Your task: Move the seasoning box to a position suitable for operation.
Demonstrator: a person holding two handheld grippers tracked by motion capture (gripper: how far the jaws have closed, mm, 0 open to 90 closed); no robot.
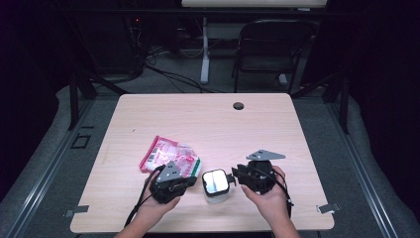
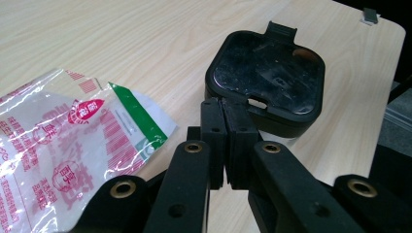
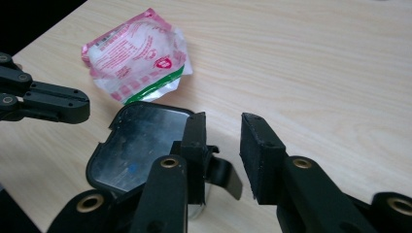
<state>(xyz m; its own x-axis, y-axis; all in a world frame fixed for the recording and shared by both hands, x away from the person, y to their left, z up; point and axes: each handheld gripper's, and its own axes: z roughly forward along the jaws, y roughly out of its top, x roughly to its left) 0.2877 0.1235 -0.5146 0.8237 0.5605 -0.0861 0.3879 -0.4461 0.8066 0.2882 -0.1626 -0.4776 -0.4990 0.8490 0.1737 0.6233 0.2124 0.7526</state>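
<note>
The left gripper (image 2: 224,145) has its two black pads pressed flat together with nothing between them, tips resting just at the near edge of a small lidded container (image 2: 267,80) on the wooden table (image 2: 145,34). The right gripper (image 3: 223,150) shows a moderate gap between its pads; one pad sits beside a curved black tab on the container (image 3: 136,145), and whether it touches that tab is hard to make out.

From above, the container (image 1: 216,184) sits near the table's (image 1: 208,119) front edge, between the left gripper (image 1: 195,179) and right gripper (image 1: 234,174), its glossy lid glaring white; both gripper views show the lid black and smudged. A crumpled pink, white and green plastic packet (image 1: 171,157) lies just behind the left gripper, apart from the container. The packet's (image 2: 68,145) printed lettering is legible only close up and is cut off by the frame edge. The right gripper view catches the packet (image 3: 138,56) whole, with the left gripper's jaws entering at its left.
</note>
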